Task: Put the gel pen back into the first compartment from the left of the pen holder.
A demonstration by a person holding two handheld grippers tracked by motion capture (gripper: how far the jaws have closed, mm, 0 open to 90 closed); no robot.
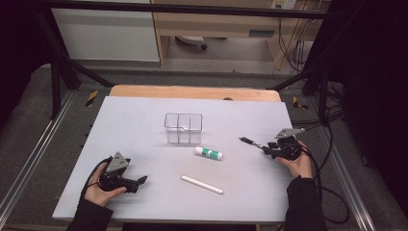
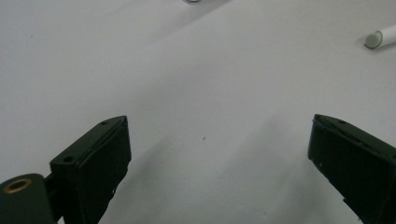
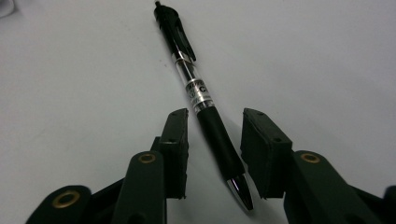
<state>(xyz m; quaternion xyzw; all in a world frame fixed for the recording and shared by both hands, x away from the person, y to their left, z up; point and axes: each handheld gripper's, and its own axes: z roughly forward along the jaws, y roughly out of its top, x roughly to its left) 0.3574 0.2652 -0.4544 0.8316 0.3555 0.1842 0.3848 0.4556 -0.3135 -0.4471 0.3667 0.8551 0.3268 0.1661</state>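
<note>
Now the black pen [image 3: 205,107] lies flat on the right side of the grey surface [image 1: 144,130], between the parted jaws of the right hand-held gripper [image 3: 215,144], which stands released, pads clear of the barrel. Far left, the left hand-held gripper [image 2: 219,154] rests wide open over bare surface.

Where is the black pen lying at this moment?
In the high view the black pen lies on the right side of the table, right of the glue stick. Its grip end sits between the right gripper's open jaws.
</note>
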